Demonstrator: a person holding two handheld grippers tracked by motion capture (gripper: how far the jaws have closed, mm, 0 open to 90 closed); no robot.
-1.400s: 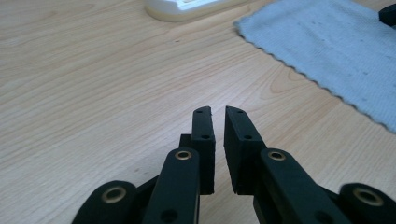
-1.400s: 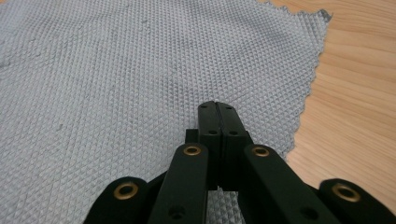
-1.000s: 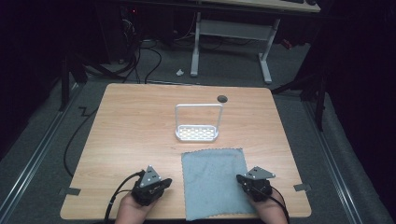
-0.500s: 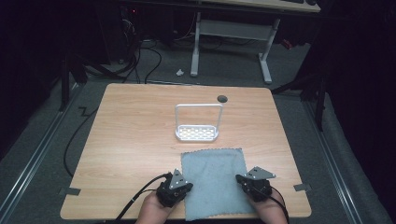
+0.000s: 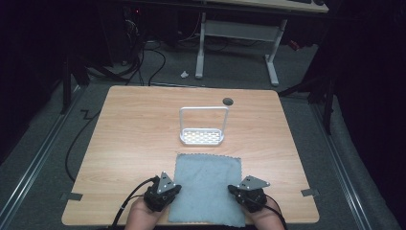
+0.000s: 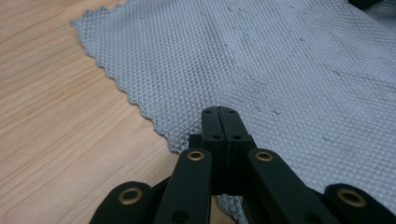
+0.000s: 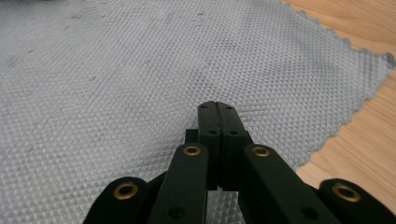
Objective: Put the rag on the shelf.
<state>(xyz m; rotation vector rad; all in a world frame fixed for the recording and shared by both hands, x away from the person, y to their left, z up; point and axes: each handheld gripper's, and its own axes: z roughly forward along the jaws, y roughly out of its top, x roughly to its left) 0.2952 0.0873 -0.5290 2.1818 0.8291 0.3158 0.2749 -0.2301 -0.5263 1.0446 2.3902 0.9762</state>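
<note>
A grey-blue textured cloth (image 5: 207,184) lies flat on the wooden table (image 5: 139,139), near the front edge. My left gripper (image 5: 175,188) sits at the cloth's left edge. In the left gripper view its jaws (image 6: 219,110) are pressed together just above the cloth (image 6: 280,60), with nothing between them. My right gripper (image 5: 233,189) rests over the cloth's right part. In the right gripper view its jaws (image 7: 217,105) are also shut and empty over the weave (image 7: 116,70). A hand holds each gripper from below.
A small white wire rack (image 5: 202,136) with a tall loop handle stands behind the cloth at mid table. A dark round hole (image 5: 228,101) lies near the far edge. Cables trail off the front left. Desk legs stand on the floor beyond.
The left gripper swung right to the cloth's edge, then drew back a little to the left. The right gripper shifted left, further over the cloth. Both stayed shut.
</note>
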